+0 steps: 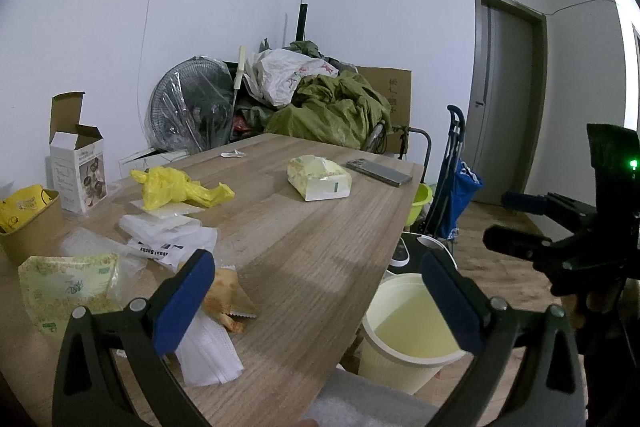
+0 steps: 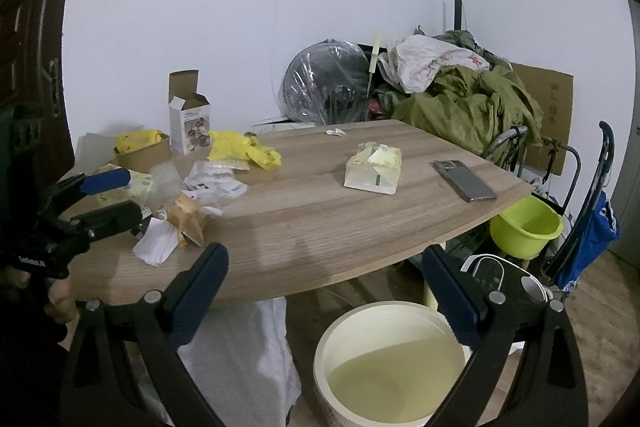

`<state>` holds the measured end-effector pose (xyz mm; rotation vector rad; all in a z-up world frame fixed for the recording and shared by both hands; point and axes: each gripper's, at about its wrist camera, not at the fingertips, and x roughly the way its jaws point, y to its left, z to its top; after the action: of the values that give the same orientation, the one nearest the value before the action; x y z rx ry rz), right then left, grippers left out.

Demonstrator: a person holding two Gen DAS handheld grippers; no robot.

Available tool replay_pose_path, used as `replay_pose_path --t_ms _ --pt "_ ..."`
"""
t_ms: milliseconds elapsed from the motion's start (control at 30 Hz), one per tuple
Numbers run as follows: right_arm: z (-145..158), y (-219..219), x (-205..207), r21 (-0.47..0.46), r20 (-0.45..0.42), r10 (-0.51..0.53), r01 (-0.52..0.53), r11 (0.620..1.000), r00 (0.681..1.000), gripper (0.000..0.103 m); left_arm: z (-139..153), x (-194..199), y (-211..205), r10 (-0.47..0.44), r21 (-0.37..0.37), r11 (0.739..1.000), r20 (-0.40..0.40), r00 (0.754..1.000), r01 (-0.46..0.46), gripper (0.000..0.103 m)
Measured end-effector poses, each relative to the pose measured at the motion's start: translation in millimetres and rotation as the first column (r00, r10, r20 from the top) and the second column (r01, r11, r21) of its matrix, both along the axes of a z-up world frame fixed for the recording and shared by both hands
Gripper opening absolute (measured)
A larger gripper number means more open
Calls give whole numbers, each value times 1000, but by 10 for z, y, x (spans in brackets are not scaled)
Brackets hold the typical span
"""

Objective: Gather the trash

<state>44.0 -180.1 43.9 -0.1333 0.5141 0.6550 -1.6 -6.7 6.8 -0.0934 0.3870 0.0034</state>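
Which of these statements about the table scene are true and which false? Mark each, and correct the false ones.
1. Both grippers, left and right, are open and hold nothing. True.
2. The phone lies inside the cream bin. False: it lies on the table, near its far edge.
3. The cream bin stands on the floor beside the table. True.
4. The yellow plastic bag is already in the bin. False: it lies on the table.
5. The white box stands with its flaps open. True.

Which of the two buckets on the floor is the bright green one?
The smaller green bucket tucked under the table's far corner. The big bucket nearer the tools is pale cream, not green.
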Motion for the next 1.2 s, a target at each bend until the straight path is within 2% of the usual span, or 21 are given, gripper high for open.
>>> replay_pose_path --t_ms 1200 --pt "-10 36 -10 -2 -7 3 -3 1000 1000 97 13 -11 30 -3 -19 1000 8 1000 3 103"
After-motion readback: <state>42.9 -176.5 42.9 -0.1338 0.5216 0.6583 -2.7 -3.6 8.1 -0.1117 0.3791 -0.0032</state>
